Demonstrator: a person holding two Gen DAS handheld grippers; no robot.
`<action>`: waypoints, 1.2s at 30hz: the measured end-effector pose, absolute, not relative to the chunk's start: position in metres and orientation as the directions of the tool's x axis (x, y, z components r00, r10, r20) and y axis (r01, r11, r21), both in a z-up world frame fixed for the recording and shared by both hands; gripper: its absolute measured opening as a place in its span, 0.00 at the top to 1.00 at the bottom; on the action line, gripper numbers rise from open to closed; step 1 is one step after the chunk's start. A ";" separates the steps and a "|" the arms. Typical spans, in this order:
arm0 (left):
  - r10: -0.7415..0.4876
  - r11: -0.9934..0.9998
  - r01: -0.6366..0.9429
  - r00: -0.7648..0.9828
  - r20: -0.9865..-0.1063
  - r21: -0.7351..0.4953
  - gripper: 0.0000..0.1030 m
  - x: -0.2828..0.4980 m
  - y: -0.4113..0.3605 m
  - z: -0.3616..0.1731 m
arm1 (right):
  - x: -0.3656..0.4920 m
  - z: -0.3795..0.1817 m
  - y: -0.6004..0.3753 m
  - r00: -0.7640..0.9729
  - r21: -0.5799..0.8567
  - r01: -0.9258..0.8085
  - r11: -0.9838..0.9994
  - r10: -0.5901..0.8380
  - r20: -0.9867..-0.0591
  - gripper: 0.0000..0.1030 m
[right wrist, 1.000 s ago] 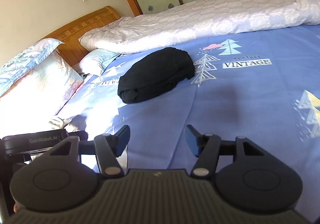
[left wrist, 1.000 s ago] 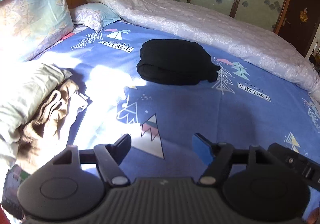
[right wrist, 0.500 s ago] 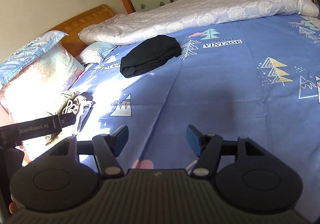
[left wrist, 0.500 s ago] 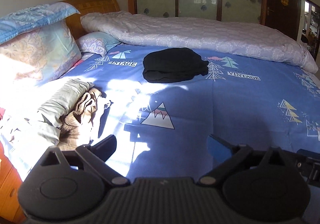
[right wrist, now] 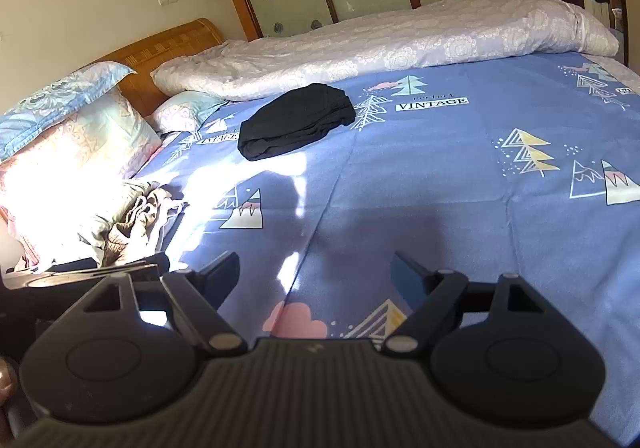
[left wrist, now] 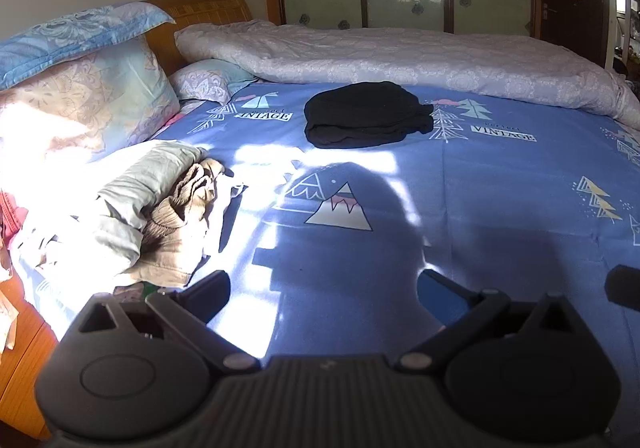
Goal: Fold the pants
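My left gripper (left wrist: 323, 290) hangs over the blue patterned bed sheet (left wrist: 500, 208), its fingers (left wrist: 208, 294) spread wide with nothing between them; they have just been opening. My right gripper (right wrist: 316, 274) is the same: its fingers (right wrist: 408, 276) have just been spreading and hold nothing, only sheet showing in the gap. The black pants (left wrist: 366, 114) lie folded in a compact bundle well ahead of both grippers, near the rolled pale quilt (left wrist: 400, 56) along the far side of the bed. To my left, beside the pillows (left wrist: 80, 96), a heap of beige and pale clothes (left wrist: 160, 216) sits in strong sunlight.
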State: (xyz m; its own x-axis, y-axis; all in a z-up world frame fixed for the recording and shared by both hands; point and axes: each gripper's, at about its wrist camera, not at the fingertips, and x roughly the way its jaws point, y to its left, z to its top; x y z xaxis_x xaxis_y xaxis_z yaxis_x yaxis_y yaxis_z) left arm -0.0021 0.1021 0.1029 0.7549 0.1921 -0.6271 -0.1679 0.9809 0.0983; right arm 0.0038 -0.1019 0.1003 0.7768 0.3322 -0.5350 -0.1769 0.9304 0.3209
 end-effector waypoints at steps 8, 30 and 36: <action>0.290 0.956 -0.184 0.720 -0.630 0.230 0.00 0.004 0.092 0.101 | 0.009 0.097 -0.104 0.778 0.334 -0.161 0.929 0.328 -0.536 0.17; 0.196 0.980 -0.120 0.743 -0.640 0.161 0.00 -0.004 0.090 0.113 | 0.007 0.097 -0.108 0.786 0.353 -0.142 0.925 0.322 -0.528 0.16; 0.175 0.984 -0.125 0.761 -0.625 0.124 0.00 -0.009 0.091 0.121 | 0.006 0.096 -0.107 0.785 0.355 -0.141 0.924 0.322 -0.529 0.16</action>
